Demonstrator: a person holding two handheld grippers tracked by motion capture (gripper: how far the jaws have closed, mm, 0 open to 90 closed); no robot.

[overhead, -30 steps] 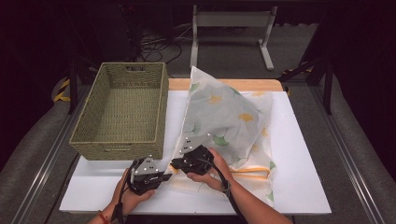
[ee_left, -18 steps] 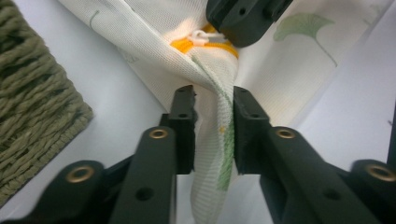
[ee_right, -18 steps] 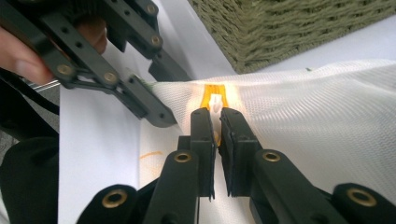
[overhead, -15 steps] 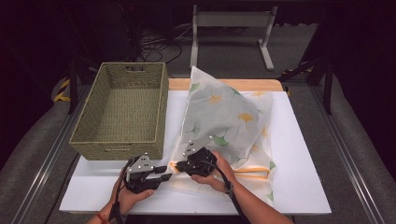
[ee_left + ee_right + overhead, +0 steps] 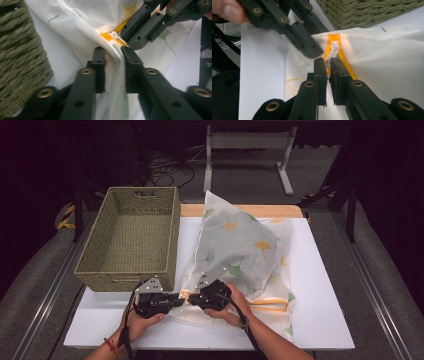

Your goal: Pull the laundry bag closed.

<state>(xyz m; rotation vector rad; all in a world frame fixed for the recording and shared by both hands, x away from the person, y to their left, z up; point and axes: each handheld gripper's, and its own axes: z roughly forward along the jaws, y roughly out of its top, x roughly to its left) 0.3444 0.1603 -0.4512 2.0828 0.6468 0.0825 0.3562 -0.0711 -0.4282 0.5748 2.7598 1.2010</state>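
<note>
The storage bag (image 5: pixel 240 250), white mesh cloth printed with green and yellow leaves and closed by an orange zipper (image 5: pixel 342 58), lies on the white tabletop (image 5: pixel 325 320), its near corner toward the person and its far end propped up beside the basket. Nearest to me, two forearms come in over the table's front edge. The left hand (image 5: pixel 142 320) holds the left gripper (image 5: pixel 113 56) level, pointing toward the other one; its jaws have just been closing, and they now pinch a fold of the bag's cloth at the corner. The right hand (image 5: pixel 227 305) wraps the right gripper (image 5: pixel 328 61), which points back at the left; its jaws stand nearly together on the zipper line just below the white zipper pull (image 5: pixel 335 50), though I cannot tell whether the pads actually clamp it. The two gripper tips sit just beside each other. Past them, on the left of the table, stands a woven green basket (image 5: pixel 131 237), touching the bag's edge. Beyond the table the room is dark: grey floor, loose cables (image 5: pixel 170 167), and a pale metal stand (image 5: pixel 247 150).
</note>
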